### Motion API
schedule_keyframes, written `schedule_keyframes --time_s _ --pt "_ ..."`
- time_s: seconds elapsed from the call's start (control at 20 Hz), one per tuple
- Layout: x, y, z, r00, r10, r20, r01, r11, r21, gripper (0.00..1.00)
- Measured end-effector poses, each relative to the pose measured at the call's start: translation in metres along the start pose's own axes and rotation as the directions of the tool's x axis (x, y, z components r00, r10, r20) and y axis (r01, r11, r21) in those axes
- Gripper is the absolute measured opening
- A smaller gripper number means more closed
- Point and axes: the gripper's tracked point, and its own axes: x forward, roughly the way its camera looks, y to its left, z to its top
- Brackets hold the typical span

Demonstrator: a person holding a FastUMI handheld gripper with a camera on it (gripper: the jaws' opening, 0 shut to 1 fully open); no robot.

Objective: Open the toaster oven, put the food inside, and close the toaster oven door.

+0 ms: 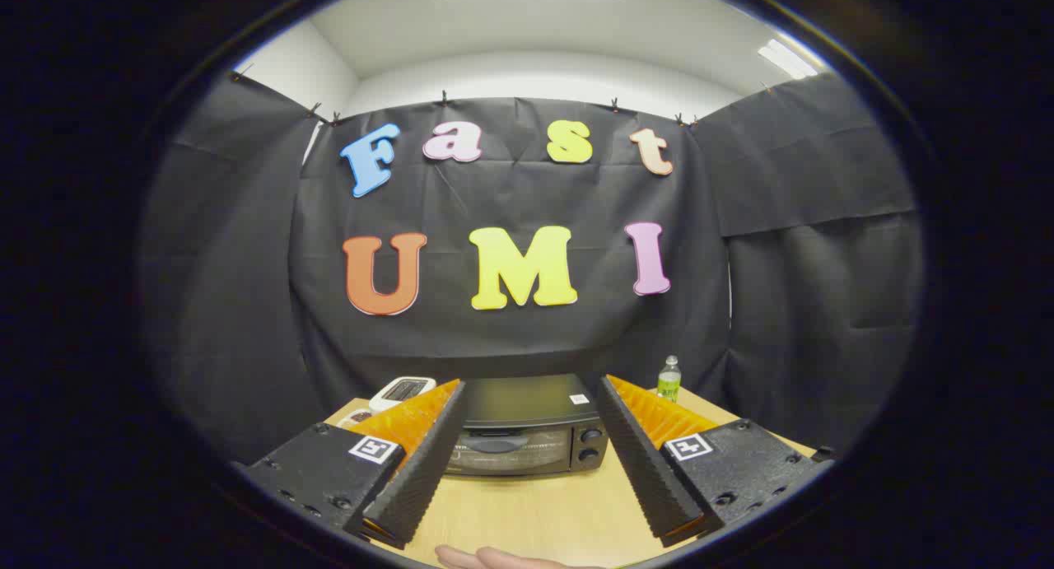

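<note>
Clear plastic bottle with green label [669,379] upright on light wooden counter [535,511]; white flat device [401,392] at the counter's far-left corner.

Black toaster oven [527,427], door closed, upright on wooden table, against the booth's back wall

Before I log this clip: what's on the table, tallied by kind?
Toaster oven, door shut, beyond the open gripper: 1
Green bottle: 1
White device behind the oven: 1
Hand at the table's near edge: 1
Total: 4
</note>
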Motion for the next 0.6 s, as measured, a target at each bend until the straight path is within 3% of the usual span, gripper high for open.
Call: schedule_keyframes --time_s 0.6 --pt "0.002 0.010 -0.003 1.000 0.015 0.012 -0.015 0.999 -0.037 1.00"
